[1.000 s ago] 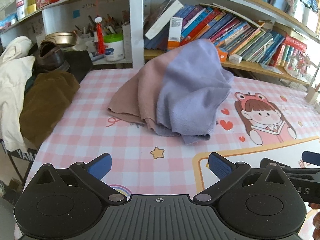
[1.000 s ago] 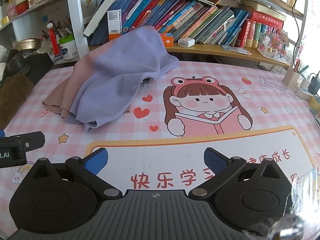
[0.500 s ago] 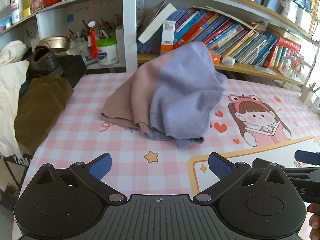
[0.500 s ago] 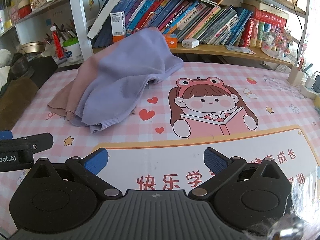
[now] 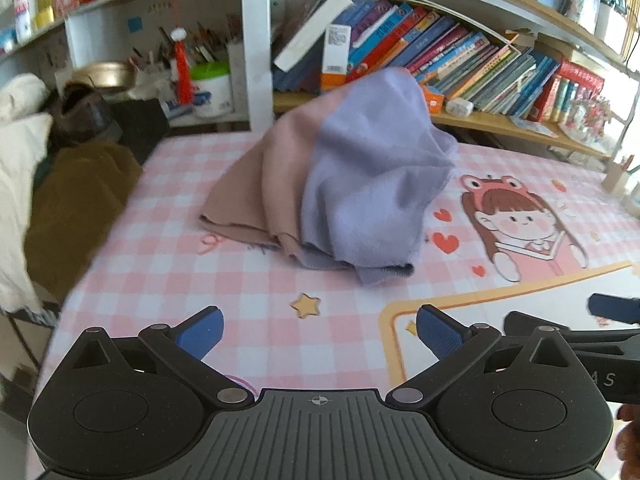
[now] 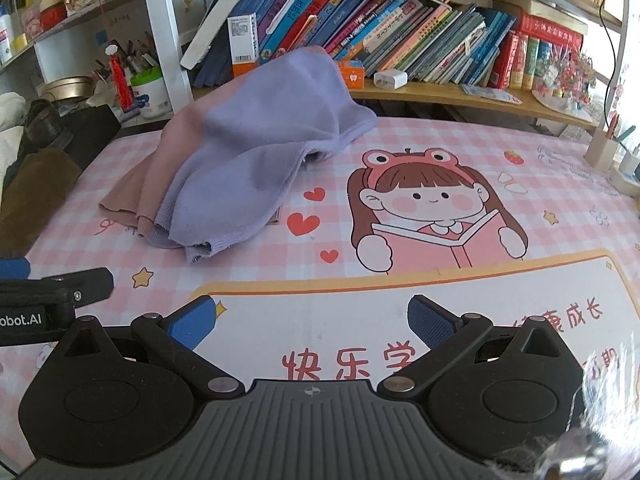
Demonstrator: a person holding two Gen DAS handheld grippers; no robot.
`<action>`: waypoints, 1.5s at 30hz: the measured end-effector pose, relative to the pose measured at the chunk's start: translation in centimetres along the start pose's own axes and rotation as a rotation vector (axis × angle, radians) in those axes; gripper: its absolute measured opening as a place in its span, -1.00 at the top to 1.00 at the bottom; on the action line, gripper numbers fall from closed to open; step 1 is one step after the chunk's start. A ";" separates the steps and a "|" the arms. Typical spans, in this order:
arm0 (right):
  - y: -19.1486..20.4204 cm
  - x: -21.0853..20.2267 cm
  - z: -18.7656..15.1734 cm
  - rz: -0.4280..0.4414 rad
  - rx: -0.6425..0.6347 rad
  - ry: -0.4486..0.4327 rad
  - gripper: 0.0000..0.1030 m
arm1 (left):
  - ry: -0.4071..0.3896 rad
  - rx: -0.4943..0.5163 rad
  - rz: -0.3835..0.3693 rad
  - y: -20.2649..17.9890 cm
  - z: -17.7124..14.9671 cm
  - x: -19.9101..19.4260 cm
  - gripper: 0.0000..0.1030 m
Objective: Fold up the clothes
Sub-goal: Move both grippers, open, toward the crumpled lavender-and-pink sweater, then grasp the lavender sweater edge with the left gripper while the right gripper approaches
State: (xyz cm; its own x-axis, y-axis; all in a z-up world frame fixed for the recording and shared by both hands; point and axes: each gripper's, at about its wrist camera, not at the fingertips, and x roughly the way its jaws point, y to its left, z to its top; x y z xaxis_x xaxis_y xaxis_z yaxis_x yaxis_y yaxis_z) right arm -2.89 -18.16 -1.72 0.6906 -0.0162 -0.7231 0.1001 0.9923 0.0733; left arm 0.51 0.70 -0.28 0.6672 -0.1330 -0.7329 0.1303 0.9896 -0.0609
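Note:
A crumpled garment, half pink and half lilac (image 5: pixel 344 184), lies heaped on the pink checked table mat (image 5: pixel 200 280), its top leaning against the bookshelf. It also shows in the right wrist view (image 6: pixel 248 160). My left gripper (image 5: pixel 318 332) is open and empty, low over the mat, a short way in front of the garment. My right gripper (image 6: pixel 312 322) is open and empty, to the right of the left one, over the mat's white panel. Neither touches the cloth.
A bookshelf with slanted books (image 6: pixel 400 40) runs along the table's far edge. A brown garment (image 5: pixel 76 216), white cloth (image 5: pixel 16 184) and a shoe (image 5: pixel 80 116) lie off the table's left side. A pen holder (image 6: pixel 600 148) stands at the far right.
Both grippers have pulled back slightly and turned a little; the garment sits further right in the left view and higher in the right view. The garment itself has not moved.

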 end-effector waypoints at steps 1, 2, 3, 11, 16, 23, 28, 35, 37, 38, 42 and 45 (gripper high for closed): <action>-0.2 0.1 0.0 0.005 0.010 0.002 -1.00 | 0.002 -0.005 -0.015 0.0 -0.1 0.1 -0.99; -0.4 0.1 0.0 0.010 0.021 0.004 -1.00 | 0.000 -0.004 -0.025 -0.1 -0.1 0.2 -0.99; -0.6 0.1 -0.1 0.014 0.034 0.003 -1.00 | -0.002 -0.002 -0.034 -0.2 -0.1 0.2 -0.99; -2.9 -0.2 0.3 0.061 0.140 -0.019 -0.99 | -0.028 0.051 -0.046 -1.4 0.5 1.5 -0.97; -4.4 -0.1 0.7 0.045 0.168 -0.024 -0.99 | -0.012 0.077 -0.062 -2.2 0.2 2.9 -0.97; -6.5 0.8 0.6 0.036 0.208 0.014 -0.99 | 0.026 0.094 -0.062 -3.2 -0.2 4.5 -0.97; -7.9 1.6 0.7 0.078 0.219 0.037 -0.99 | 0.034 0.079 -0.022 -4.0 0.1 5.1 -0.97; -10.7 2.8 1.0 0.124 0.246 0.080 -0.99 | 0.015 0.075 0.093 -6.0 0.8 6.5 -0.97; -11.5 3.2 1.2 0.133 0.253 0.094 -0.99 | 0.005 0.081 0.126 -6.6 1.2 7.1 -0.97; -11.9 3.5 1.4 0.141 0.254 0.098 -0.99 | 0.001 0.088 0.140 -7.0 1.4 7.5 -0.97; -13.0 4.2 2.0 0.179 0.244 0.101 -0.99 | -0.017 0.128 0.188 -8.6 2.3 9.2 -0.97; -13.8 4.7 2.5 0.193 0.237 0.106 -0.99 | -0.026 0.160 0.219 -9.9 3.0 10.8 -0.97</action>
State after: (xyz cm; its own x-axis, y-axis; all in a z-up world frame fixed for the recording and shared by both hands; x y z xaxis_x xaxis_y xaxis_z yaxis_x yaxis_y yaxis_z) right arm 0.80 -32.20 -4.38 0.6362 0.1950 -0.7465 0.1470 0.9192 0.3653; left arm 8.63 -10.65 -5.52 0.7103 0.0796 -0.6994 0.0939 0.9740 0.2063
